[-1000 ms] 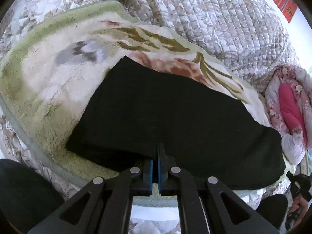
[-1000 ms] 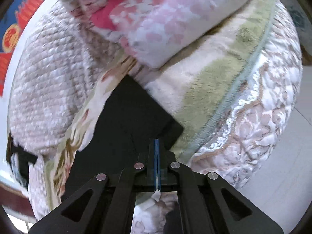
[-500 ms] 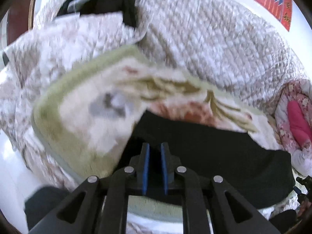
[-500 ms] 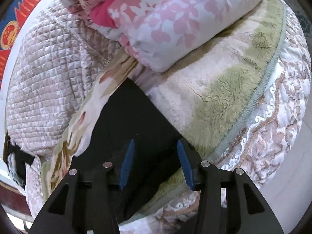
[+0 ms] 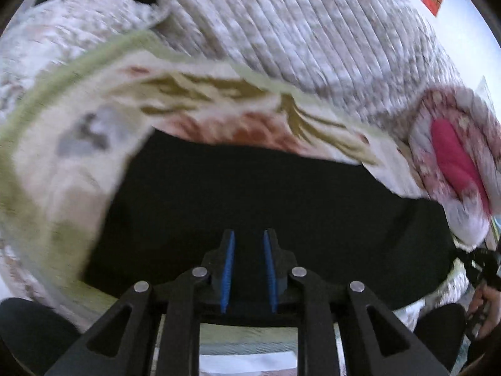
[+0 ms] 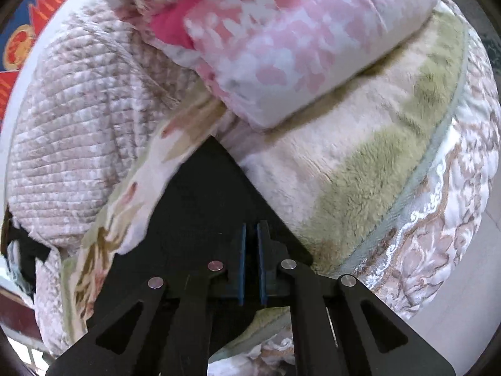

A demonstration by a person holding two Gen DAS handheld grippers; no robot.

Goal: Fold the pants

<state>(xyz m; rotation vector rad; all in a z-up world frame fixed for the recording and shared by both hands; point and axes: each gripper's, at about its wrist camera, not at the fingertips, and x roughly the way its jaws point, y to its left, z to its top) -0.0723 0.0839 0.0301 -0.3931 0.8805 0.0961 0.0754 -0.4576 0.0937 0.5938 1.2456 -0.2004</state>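
The black pants [image 5: 266,206] lie flat as a folded dark slab on a plush floral blanket [image 5: 72,144]. My left gripper [image 5: 247,238] hovers over their near edge, jaws parted a little with nothing between the blue pads. In the right wrist view the pants [image 6: 200,206] show as a dark wedge, one corner pointing toward the pink pillow. My right gripper [image 6: 250,228] sits over their near end, its jaws a narrow gap apart, and I cannot tell whether cloth lies between them. The view is blurred.
A quilted beige bedspread [image 5: 313,44] rises behind the blanket. A pink floral pillow [image 6: 281,44] lies at the pants' far end, also in the left view [image 5: 454,163]. The bed edge with patterned trim [image 6: 438,225] drops to the floor at right.
Both grippers were shut a second ago and opened. The left one has since widened a little and sits over the pants; the right one has narrowed again to a small gap.
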